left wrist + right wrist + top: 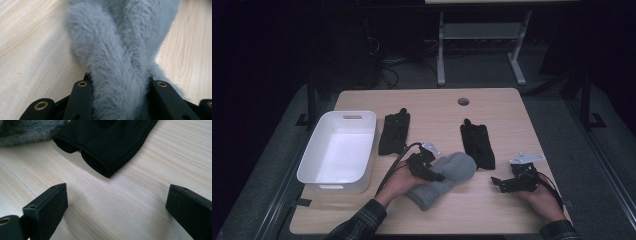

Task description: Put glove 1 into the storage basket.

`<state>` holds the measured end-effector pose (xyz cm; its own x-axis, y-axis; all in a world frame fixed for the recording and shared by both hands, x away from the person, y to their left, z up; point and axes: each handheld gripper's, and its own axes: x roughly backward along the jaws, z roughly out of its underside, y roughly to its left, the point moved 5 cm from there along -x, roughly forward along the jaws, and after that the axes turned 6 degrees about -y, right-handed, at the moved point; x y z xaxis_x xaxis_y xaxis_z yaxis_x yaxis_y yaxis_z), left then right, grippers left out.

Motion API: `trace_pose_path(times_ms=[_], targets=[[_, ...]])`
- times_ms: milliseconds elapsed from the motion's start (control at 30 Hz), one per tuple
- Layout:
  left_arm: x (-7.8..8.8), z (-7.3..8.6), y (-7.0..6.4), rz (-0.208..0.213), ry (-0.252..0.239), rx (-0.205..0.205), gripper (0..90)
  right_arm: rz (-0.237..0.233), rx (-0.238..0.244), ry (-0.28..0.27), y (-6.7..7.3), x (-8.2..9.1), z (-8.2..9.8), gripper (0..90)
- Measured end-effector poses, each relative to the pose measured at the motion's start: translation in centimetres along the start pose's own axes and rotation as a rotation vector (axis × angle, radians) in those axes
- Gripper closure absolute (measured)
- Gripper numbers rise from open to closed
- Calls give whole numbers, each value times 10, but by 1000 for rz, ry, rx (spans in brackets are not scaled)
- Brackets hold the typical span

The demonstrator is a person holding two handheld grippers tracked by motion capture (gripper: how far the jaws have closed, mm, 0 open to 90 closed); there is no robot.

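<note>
Left tool (432, 175) is pinching the grey mitten (443, 179), fluffy pile bunched between its jaws, and the mitten lies on the desk (492, 107) near the front edge. Right tool (498, 184) sits to the right of the mitten with its jaws spread wide over bare wood, nothing between them. Just behind the mitten's right end lies a black glove (478, 145), another black glove (394, 132) lies behind the mitten to the left, and a white bin (339, 150) stands left of the mitten.
</note>
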<state>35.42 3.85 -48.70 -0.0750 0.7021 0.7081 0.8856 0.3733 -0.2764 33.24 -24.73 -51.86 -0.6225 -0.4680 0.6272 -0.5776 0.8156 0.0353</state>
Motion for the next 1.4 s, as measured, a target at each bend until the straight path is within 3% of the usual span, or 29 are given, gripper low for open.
trace_pose_path(times_ms=[333, 667, 967, 1400], targets=[[10, -5, -7, 33, -15, 20, 666, 2, 0, 0, 0, 0, 0, 37], [25, -11, -9, 40, -46, 30, 664, 4, -2, 0, 0, 0, 0, 37], [53, -22, -8, 14, -79, 39, 662, 4, -2, 1, 0, 1, 1, 37], [106, -34, 5, -40, -117, 61, 660, 4, 0, 0, 0, 0, 0, 33]])
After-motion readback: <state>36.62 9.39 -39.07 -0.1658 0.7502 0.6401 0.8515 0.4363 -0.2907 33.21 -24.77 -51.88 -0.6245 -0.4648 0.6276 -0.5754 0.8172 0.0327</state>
